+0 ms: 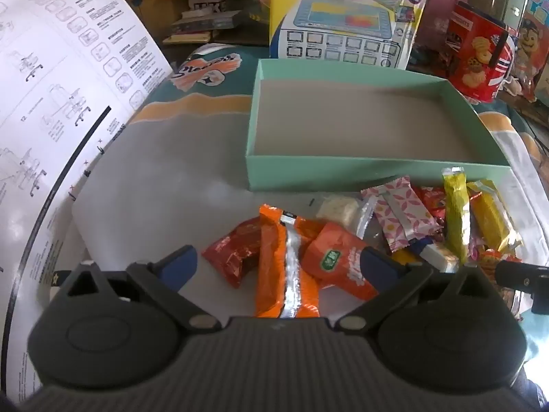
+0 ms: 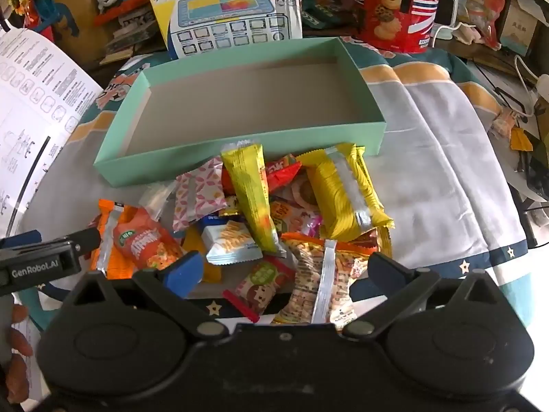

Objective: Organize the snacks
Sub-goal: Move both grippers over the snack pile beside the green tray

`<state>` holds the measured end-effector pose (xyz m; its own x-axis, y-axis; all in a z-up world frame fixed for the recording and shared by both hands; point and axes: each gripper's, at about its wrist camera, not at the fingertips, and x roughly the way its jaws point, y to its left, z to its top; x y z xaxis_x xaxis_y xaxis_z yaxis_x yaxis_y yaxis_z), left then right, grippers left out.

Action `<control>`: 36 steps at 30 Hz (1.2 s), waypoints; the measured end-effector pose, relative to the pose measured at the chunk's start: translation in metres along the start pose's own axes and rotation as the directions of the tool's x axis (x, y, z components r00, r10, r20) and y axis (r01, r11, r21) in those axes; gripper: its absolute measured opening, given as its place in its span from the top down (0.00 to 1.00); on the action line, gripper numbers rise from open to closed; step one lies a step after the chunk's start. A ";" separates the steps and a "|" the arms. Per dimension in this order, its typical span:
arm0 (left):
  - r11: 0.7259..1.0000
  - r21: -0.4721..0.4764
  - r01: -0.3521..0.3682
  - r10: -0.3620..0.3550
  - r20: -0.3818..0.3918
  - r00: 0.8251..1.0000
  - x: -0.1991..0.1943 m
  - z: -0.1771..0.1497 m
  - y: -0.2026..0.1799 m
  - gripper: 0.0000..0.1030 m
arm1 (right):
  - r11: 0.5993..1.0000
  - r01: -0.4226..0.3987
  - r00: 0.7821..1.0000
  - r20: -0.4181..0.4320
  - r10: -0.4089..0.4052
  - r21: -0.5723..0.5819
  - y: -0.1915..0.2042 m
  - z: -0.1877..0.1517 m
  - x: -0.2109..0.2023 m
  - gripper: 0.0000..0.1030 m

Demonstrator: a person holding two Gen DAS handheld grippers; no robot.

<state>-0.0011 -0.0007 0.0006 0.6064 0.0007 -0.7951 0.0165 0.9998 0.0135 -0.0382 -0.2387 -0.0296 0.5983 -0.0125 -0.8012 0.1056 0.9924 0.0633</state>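
Observation:
A pale green box [image 1: 374, 175] [image 2: 236, 144] stands empty on the cloth. A pile of wrapped snacks lies in front of it. My left gripper [image 1: 279, 262] is open above an orange packet with a silver seam [image 1: 284, 267], a dark red packet [image 1: 236, 254] and an orange packet with a green badge [image 1: 336, 261]. My right gripper [image 2: 286, 271] is open over a small red-edged packet [image 2: 262, 283] and a patterned orange packet [image 2: 322, 281]. Two yellow packets [image 2: 252, 195] [image 2: 343, 192] lie further in. The left gripper [image 2: 44, 257] also shows at the left of the right wrist view.
A large printed instruction sheet [image 1: 61, 110] stands at the left. Behind the box are a toy tablet carton [image 1: 343, 31] and a red biscuit tin [image 2: 398, 3]. The grey cloth [image 2: 446, 178] stretches to the right of the box. Cables lie at the far right.

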 end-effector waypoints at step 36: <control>1.000 -0.015 0.020 -0.020 -0.037 0.999 -0.006 0.000 0.003 0.00 | 1.000 0.009 1.000 0.012 -0.009 0.030 -0.003 0.000 -0.003 0.00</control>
<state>-0.0043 0.0026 0.0054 0.5760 -0.0189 -0.8172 0.0166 0.9998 -0.0115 -0.0404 -0.2421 -0.0271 0.6066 -0.0234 -0.7946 0.1346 0.9882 0.0737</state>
